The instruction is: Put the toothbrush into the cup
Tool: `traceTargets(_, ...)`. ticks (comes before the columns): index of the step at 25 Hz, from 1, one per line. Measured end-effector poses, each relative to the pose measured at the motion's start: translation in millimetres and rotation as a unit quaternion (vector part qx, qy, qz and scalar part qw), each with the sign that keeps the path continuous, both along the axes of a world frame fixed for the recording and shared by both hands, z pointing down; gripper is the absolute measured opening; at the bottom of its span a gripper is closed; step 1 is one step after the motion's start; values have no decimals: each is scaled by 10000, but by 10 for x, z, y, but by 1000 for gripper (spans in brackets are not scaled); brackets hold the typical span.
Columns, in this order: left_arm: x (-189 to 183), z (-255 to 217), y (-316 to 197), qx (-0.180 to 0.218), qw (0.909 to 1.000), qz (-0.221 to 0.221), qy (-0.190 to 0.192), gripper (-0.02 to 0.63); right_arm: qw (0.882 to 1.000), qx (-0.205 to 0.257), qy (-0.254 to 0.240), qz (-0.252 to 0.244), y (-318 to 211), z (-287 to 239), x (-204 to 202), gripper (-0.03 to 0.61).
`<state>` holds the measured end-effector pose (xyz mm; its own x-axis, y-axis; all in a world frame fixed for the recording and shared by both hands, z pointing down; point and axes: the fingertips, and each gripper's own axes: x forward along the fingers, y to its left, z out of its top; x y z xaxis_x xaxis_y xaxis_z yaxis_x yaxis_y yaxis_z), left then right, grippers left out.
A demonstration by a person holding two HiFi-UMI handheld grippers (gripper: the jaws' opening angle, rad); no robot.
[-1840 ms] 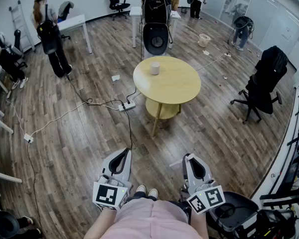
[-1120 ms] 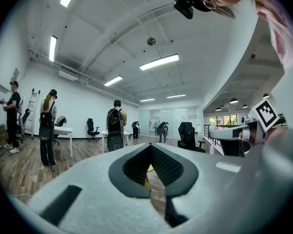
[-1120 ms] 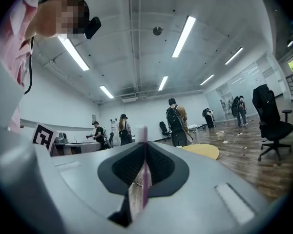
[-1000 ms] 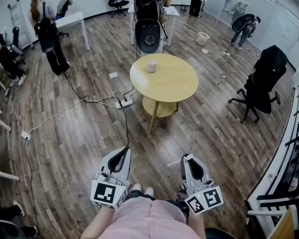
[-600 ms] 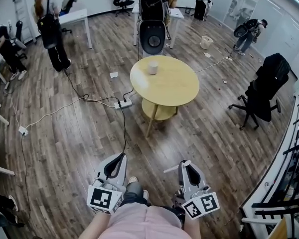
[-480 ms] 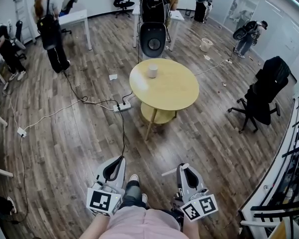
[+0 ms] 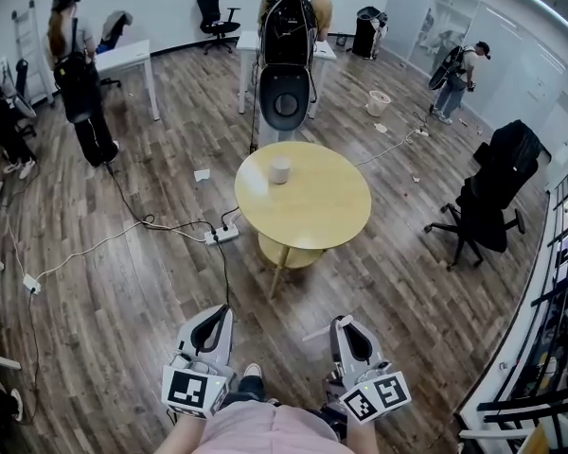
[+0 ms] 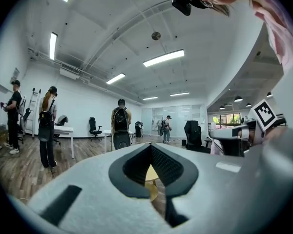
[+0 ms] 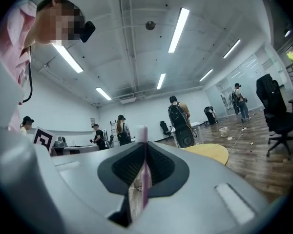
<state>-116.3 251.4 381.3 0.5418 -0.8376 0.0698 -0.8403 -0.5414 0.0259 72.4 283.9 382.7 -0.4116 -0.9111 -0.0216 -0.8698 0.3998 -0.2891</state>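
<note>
A white cup (image 7: pixel 280 169) stands upright on the far left part of a round yellow table (image 7: pixel 317 206), well ahead of both grippers. My right gripper (image 7: pixel 342 321) is held low near my body, shut on a pink toothbrush (image 9: pixel 144 174) that stands upright between its jaws with the bristle head (image 9: pixel 141 133) at the top. In the head view the toothbrush (image 7: pixel 316 330) sticks out to that gripper's left. My left gripper (image 7: pixel 217 310) sits beside it, shut with nothing in it, and the table edge (image 8: pixel 152 177) shows through the gap behind its pads.
A person with a black backpack (image 7: pixel 288 36) stands just beyond the table. A power strip with cables (image 7: pixel 218 235) lies on the wood floor left of the table. A black office chair (image 7: pixel 488 197) is at the right, and other people (image 7: pixel 76 83) and a white desk (image 7: pixel 123 60) at the far left.
I have walked a little toward the table, which now looks nearer. Both grippers stay low in front of me in the same pose, the right one still holding the toothbrush.
</note>
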Motion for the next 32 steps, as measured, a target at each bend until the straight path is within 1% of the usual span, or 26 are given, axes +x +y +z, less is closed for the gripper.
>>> traceTargets(4, -10, -2, -273, -12, 9999, 117, -12, -3, 10000, -14, 27, 90, -203, -15, -33, 23)
traceTargets(9, 66, 14, -448, 6, 9997, 262, -19, -3, 9998, -43, 12, 181, -367, 35, -7, 23)
traceTargets(14, 57, 64, -645, -55, 9998, 198, -32, -3, 9998, -51, -3, 180, -581, 51, 22, 24)
traceTargets(19, 56, 127, -821, -196, 9998, 10, -18, -3, 9998, -169, -54, 80, -802, 103, 55, 23)
traceTargets(25, 283, 160, -1158, -172, 9998, -71, -15, -3, 9998, -180, -65, -29, -1179, 158, 265, 23)
traceTargets(32, 649, -8, -1613, -44, 9998, -196, 45, -3, 9997, -81, -24, -216, -1663, -1, 606, 23)
